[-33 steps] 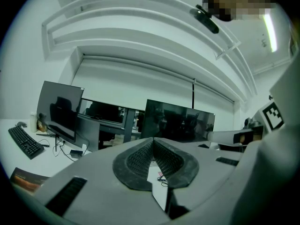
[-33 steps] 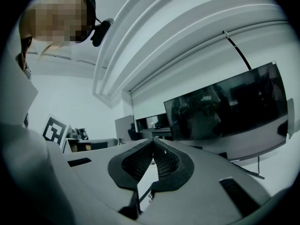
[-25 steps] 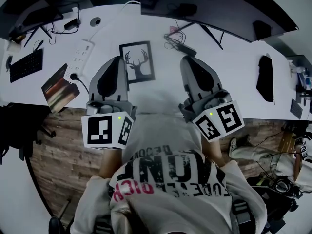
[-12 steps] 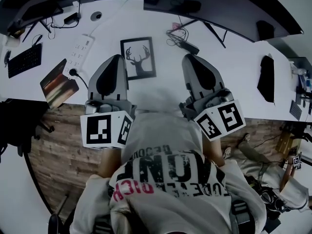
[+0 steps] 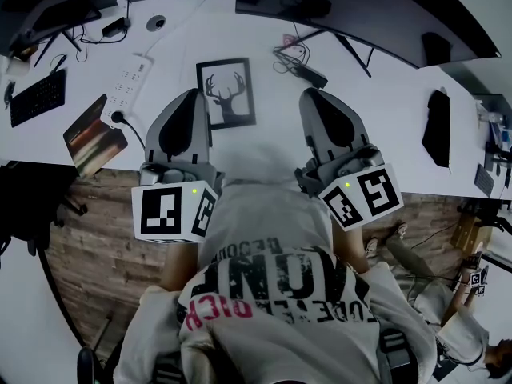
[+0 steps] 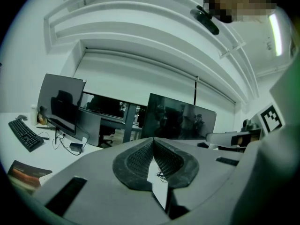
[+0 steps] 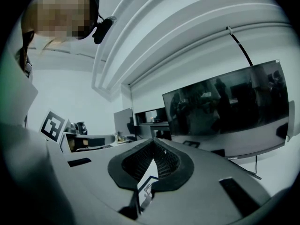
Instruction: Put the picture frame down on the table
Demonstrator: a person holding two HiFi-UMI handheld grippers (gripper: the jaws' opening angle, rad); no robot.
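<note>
Head view, flat rectangular black picture frame (image 5: 226,93), white table (image 5: 384,102)

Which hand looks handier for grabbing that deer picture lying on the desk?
Left, probably. The left gripper sits close beside the picture frame; the right gripper has bare table between it and the frame. Both have jaws shut and empty.

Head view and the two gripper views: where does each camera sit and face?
Head view: head-mounted, facing down; table, picture frame, left tongs, right tongs, shirt.
Left gripper view: on left tongs, along shut jaws toward monitors.
Right gripper view: on right tongs, likewise facing a monitor.
Shared: picture frame, in head and right gripper views.
</note>
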